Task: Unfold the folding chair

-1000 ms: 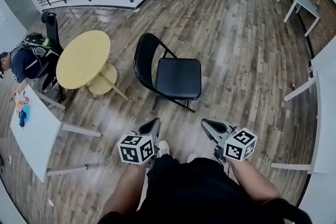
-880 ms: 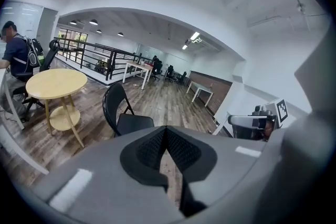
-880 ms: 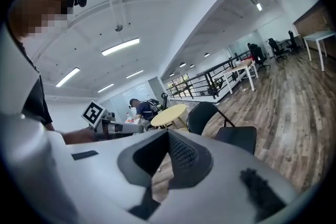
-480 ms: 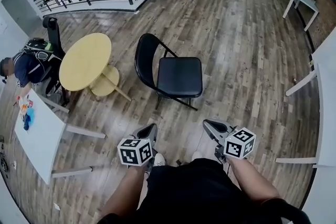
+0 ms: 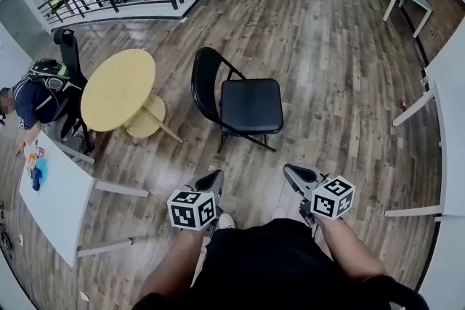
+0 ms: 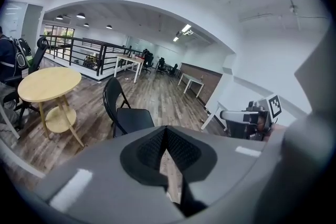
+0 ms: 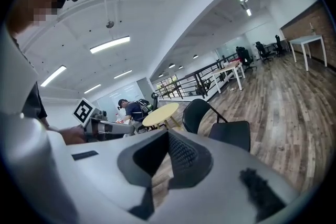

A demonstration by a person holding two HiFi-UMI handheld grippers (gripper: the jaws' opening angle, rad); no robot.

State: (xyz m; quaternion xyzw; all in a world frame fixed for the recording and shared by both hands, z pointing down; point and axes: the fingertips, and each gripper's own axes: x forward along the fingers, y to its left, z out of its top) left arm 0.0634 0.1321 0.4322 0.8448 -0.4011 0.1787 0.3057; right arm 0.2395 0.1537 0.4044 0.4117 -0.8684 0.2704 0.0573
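The black metal folding chair (image 5: 251, 107) stands open on the brown wood-plank floor (image 5: 341, 69), at 12 o'clock from both grippers and well apart from them. Its padded seat lies flat, and its curved backrest rises on the seat's 9 o'clock side in the head view. A round yellow wooden table (image 5: 120, 87) stands near it, further towards 9 o'clock. The left hand-held gripper (image 5: 213, 180) and the right hand-held gripper (image 5: 298, 174) both have their jaws pressed together with nothing between them. The seat covers most of the chair's legs from above. In each gripper view, that gripper's grey body cuts off the chair's lower frame.
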